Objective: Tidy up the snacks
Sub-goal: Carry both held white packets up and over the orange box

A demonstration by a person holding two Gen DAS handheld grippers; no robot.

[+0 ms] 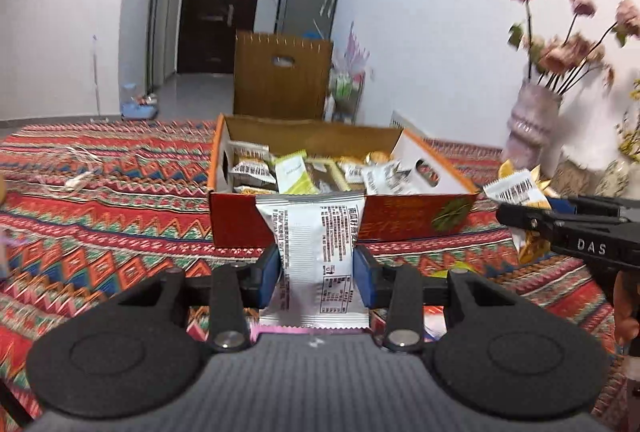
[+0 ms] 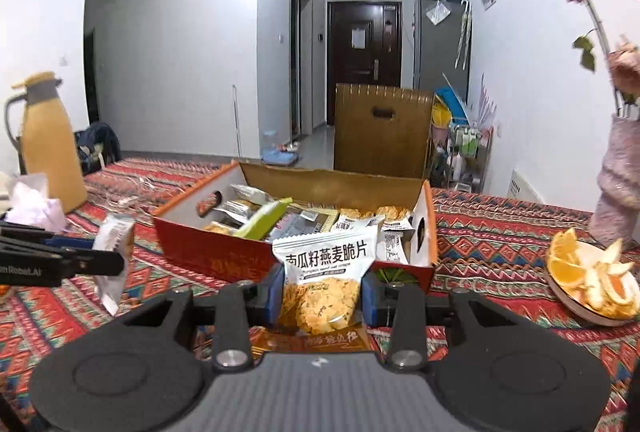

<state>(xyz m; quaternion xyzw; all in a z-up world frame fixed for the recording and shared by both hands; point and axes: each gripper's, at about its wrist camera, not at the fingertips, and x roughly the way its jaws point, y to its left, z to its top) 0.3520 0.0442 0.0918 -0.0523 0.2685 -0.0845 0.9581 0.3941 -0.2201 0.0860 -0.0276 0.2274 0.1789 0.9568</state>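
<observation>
An open red and orange cardboard box (image 1: 248,224) (image 2: 208,252) stands on the patterned tablecloth, holding several snack packets (image 1: 294,172) (image 2: 360,218). My left gripper (image 1: 316,272) is shut on a white snack packet (image 1: 316,232), back side up, just in front of the box's near wall. My right gripper (image 2: 322,292) is shut on a white and orange oat crisp packet (image 2: 324,272), also at the box's near wall. The right gripper shows in the left wrist view (image 1: 516,216) with its packet (image 1: 516,188). The left gripper and its packet (image 2: 114,252) show in the right wrist view.
A pink vase with dried roses (image 1: 532,116) (image 2: 620,184) stands at the right. A plate of orange slices (image 2: 592,280) lies near it. A yellow thermos (image 2: 48,144) and tissues (image 2: 32,204) are at the left. A white cable (image 1: 76,168) lies on the cloth. A wooden chair (image 2: 380,128) stands behind.
</observation>
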